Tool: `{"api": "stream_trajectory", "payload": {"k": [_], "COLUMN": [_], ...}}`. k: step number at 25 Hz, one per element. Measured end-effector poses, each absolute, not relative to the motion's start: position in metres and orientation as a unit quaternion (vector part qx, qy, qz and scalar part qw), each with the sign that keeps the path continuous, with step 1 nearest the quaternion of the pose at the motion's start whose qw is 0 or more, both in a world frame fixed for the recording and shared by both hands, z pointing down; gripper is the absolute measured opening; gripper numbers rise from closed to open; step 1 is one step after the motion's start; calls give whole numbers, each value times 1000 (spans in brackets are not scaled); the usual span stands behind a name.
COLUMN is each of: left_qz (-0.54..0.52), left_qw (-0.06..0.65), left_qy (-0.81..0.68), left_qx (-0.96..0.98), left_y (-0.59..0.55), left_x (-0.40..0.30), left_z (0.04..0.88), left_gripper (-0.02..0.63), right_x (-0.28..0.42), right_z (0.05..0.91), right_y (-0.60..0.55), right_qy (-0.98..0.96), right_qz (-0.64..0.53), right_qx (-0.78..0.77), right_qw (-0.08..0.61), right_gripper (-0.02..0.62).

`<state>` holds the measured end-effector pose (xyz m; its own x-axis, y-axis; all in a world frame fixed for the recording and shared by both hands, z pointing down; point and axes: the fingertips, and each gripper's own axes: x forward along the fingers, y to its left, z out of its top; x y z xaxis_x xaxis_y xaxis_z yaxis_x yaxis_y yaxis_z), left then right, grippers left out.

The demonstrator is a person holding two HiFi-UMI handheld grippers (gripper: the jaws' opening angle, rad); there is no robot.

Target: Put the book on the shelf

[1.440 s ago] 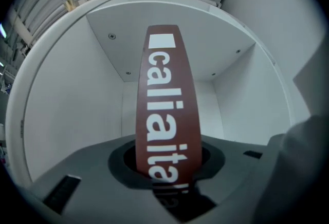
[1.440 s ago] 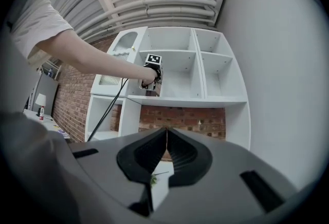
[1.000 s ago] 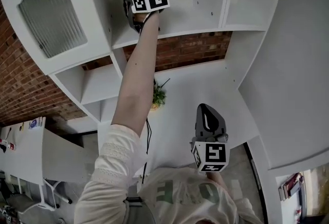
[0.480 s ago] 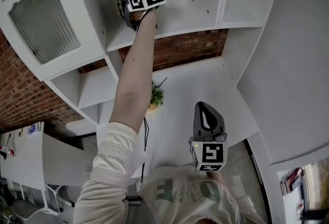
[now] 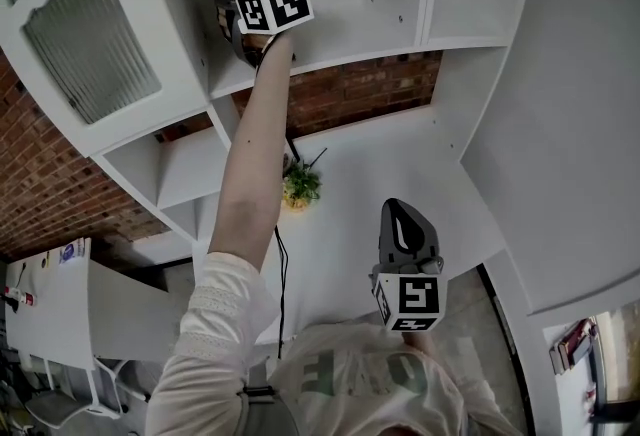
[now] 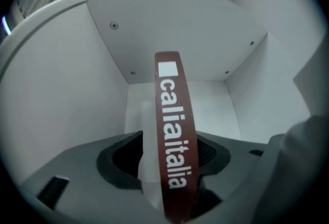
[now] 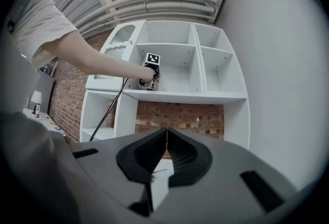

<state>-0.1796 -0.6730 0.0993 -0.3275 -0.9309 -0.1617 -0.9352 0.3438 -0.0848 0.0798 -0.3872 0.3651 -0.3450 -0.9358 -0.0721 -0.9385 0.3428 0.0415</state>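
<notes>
book [image 6: 172, 89] spine: "caliaitalia" | left gripper [image 6: 172, 142]: jaws opening, book between | right gripper [image 7: 166, 135]: closed, empty | white shelf [image 6: 77, 94], brick wall [image 5: 360, 94]

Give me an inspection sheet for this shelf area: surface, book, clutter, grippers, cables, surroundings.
Surface: white shelf, one open compartment in use.
Job's things: book upright inside that compartment, spine facing out.
Clutter: small plant on the white top below.
Grippers: left gripper jaws opening, book between them; right gripper shut, empty, held low.
Cables: black cable hangs beside the left arm.
Surroundings: brick wall; ribbed-glass cabinet door.
</notes>
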Motion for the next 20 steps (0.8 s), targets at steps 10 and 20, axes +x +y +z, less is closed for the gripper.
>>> {"api": "stream_trajectory", "payload": {"k": [10, 20], "left_qz": [126, 194], "left_qw": [215, 214], "left_qy": [730, 594], "left_qx": [-637, -751], "left_y": [-538, -354], "left_x": [-119, -64], "left_z": [91, 197], "left_gripper": [259, 20], "right_x": [41, 70], "right_z": [372, 354], "right_y": [-356, -349], "right_qy": [846, 815], "right_qz": [44, 33], "right_qx": [-531, -575], "right_qw": [0, 66], "right_gripper": [17, 17]}}
